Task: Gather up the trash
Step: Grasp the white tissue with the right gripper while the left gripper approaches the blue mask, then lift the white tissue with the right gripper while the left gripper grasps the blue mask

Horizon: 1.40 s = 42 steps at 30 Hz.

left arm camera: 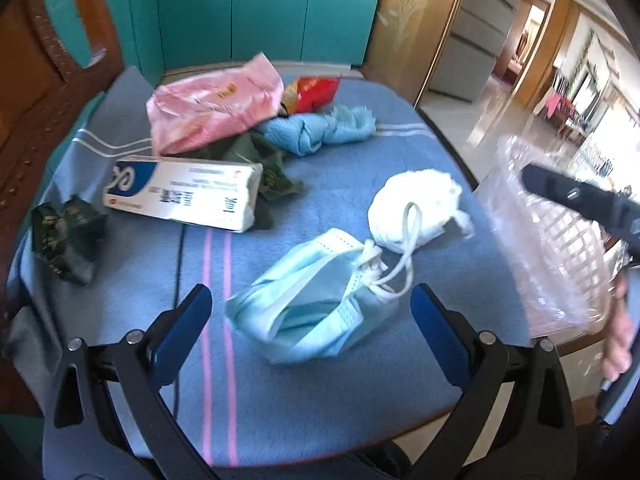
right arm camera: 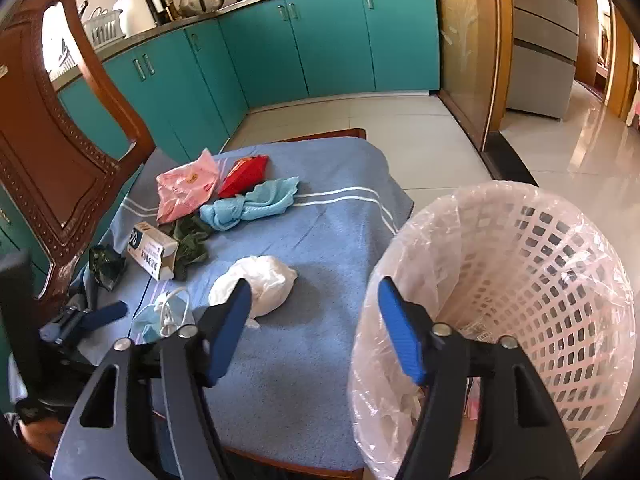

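The trash lies scattered over the blue towel (left arm camera: 320,380) that covers my surface. Nearest my left gripper (left arm camera: 311,312) is a crumpled light-blue face mask (left arm camera: 308,308), sitting between the two blue pads; the jaws are spread wide apart and I see no contact with it. Its white ear loops run up to a wadded white tissue (left arm camera: 416,204) just beyond it. Farther back I see a white-and-blue carton (left arm camera: 184,194) lying on its side, with a dark green wrapper (left arm camera: 272,176) tucked behind it and another dark wrapper (left arm camera: 66,236) near the left edge of the towel. Behind those lie a pink plastic bag (left arm camera: 212,108), a red packet (left arm camera: 312,94) and a knotted light-blue cloth (left arm camera: 316,130), all bunched together.

My right gripper (right arm camera: 314,328) hangs over the near right part of the surface, jaws open and holding nothing. Its right pad sits in front of the rim of the white lattice basket (right arm camera: 560,280), which is lined with a clear plastic bag and stands just beside the surface's right edge. A brown wooden chair (right arm camera: 52,152) stands on the left, with teal cabinets (right arm camera: 320,40) behind.
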{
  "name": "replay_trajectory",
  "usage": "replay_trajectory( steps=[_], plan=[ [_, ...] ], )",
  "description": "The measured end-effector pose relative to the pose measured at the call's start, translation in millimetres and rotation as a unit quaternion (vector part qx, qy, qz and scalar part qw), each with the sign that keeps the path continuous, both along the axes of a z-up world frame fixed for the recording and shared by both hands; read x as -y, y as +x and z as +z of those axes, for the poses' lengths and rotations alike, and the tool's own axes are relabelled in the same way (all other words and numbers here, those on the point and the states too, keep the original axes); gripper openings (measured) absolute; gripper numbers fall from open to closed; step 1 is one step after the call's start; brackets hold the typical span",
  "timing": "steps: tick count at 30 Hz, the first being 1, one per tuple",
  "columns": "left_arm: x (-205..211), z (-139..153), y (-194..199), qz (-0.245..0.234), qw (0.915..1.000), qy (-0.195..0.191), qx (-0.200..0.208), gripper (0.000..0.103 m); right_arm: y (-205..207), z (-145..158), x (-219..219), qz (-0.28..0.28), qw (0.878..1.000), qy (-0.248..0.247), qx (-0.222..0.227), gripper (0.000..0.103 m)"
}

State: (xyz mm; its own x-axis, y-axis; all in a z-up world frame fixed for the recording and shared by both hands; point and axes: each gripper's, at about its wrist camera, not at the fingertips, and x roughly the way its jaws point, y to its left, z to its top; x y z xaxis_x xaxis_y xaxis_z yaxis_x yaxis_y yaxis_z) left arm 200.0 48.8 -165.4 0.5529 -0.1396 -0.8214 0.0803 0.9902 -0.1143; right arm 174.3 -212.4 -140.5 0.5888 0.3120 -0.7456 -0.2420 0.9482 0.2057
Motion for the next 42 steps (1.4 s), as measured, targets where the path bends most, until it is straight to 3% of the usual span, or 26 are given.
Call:
replay_trajectory(
  steps=[3,5,10,14,22,29,38,42],
  plan=[
    [-0.6,-3.8,1.6,0.004,1.0000,0.003,0.006,0.096,6.2,-3.3,-1.4,0.000,1.000,0.006,-0.007,0.071],
    [-3.9,-5.6,0.2,0.005,1.0000,0.002,0.004,0.080,10.4,-5.1,-6.7,0.006,1.000,0.009,-0.009,0.071],
    [-18.2,-6.3,-7.6,0.019,0.9997,-0.010,0.007,0.054,25.4,-13.7,-36.2,0.031,0.999,0.014,-0.016,0.073],
    [-34.5,-3.1,-22.4,0.040,0.9990,-0.005,0.019,0.042,31.2,-23.4,-64.0,0.054,0.998,0.006,-0.025,0.073],
    [-61.4,12.2,-48.6,0.076,0.9965,0.004,0.033,0.039,30.3,-42.8,-99.2,0.071,0.996,-0.056,-0.021,0.075],
    [-67.2,5.6,-50.0,0.085,0.9961,-0.003,0.023,0.039,30.5,-49.9,-102.0,0.055,0.993,-0.100,-0.017,0.075],
    [-66.1,2.4,-46.0,0.086,0.9960,-0.006,0.022,0.051,33.3,-60.6,-97.4,0.046,0.992,-0.114,-0.027,0.074],
    [-66.8,2.6,-43.9,0.086,0.9960,-0.003,0.023,0.051,29.0,-59.9,-100.8,0.058,0.991,-0.124,-0.013,0.062]
  ],
)
